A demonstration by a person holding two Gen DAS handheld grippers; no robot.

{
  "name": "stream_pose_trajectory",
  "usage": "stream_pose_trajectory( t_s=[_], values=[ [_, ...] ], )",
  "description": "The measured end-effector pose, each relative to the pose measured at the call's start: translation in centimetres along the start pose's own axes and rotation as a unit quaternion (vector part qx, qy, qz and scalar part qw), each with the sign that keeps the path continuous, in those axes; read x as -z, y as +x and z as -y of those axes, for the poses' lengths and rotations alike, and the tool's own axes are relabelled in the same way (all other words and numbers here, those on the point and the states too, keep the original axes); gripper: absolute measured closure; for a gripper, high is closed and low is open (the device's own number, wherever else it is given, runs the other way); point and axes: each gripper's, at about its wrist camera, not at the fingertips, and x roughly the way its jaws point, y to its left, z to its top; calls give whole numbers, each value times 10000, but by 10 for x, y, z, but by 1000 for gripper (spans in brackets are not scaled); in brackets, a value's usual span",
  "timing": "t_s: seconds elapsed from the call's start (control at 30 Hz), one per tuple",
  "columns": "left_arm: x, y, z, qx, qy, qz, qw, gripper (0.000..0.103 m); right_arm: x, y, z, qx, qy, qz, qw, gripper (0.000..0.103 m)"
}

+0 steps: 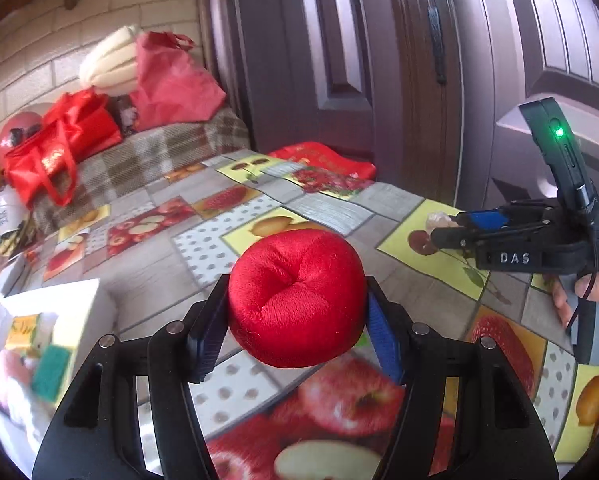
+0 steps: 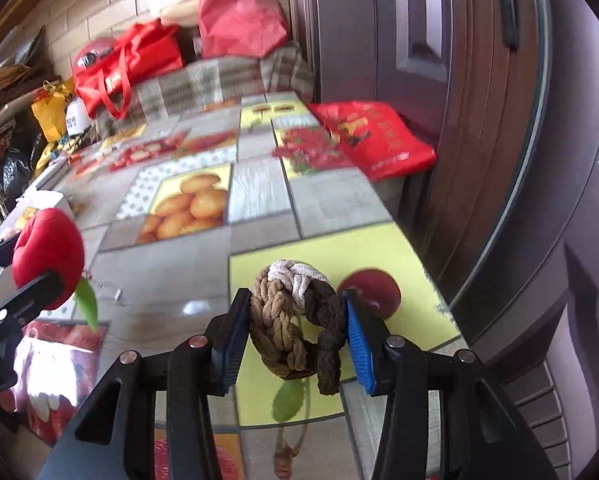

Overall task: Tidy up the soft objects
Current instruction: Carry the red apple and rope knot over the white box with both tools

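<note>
A: Apple (image 1: 297, 298), red and plush, sits between the pads of the left tongs (image 1: 295, 316). Both pads press its sides, so the tongs are clamped on it at a middling spread. Its dimpled end faces the camera.

B: Is it resting on the worktop (image 1: 331, 208)?

A: No. In the right view the apple (image 2: 47, 258) hangs clear above the worktop (image 2: 259, 188), at the left edge, with a green leaf (image 2: 86, 302) dangling under it.

B: And the right tongs (image 2: 295, 332)?

A: Closed fairly narrow on a knot (image 2: 295, 316) of braided cord: tan, dark brown and a little white on top. The black pad touches the tan side, the blue pad the dark brown side. I cannot tell whether the knot touches the worktop.

B: Can the left camera see that?

A: Only partly. The right tongs (image 1: 439, 230) come in from the right, held by a hand (image 1: 591, 292), with a pale bit of the knot (image 1: 439, 220) showing at the tips.

B: What else lies about?

A: A fruit-print cloth covers the worktop. A white box (image 1: 47, 328) stands near the left tongs, blurred. A flat red bag (image 2: 373, 136) lies at the far right edge, against the dark door (image 2: 427, 40). Farther back, on a checked blanket (image 1: 147, 156), are a glossy red bag (image 1: 55, 144), a dull red bag (image 1: 167, 80) and a cream cushion (image 1: 107, 60). Behind them is a pale brick wall (image 1: 59, 20).
</note>
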Motion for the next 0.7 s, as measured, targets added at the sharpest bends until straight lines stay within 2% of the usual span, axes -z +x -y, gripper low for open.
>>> stream_pose_trajectory(
  t_s=[0.07, 0.27, 0.47, 0.7],
  values=[
    [6, -13, -10, -150, -131, 115, 9997, 40, 1, -9, -4, -263, 207, 304, 9990, 57],
    [21, -42, -34, -357, -302, 287, 9985, 40, 2, -26, -42, -431, 198, 932, 9945, 57],
    [40, -76, -53, -449, -421, 487, 9969, 40, 4, -36, -78, -621, 69, 1116, 9918, 57],
    [56, -105, -82, -668, -716, 545, 9937, 40, 7, -38, -116, -810, -1, 1245, 9889, 57]
  ],
)
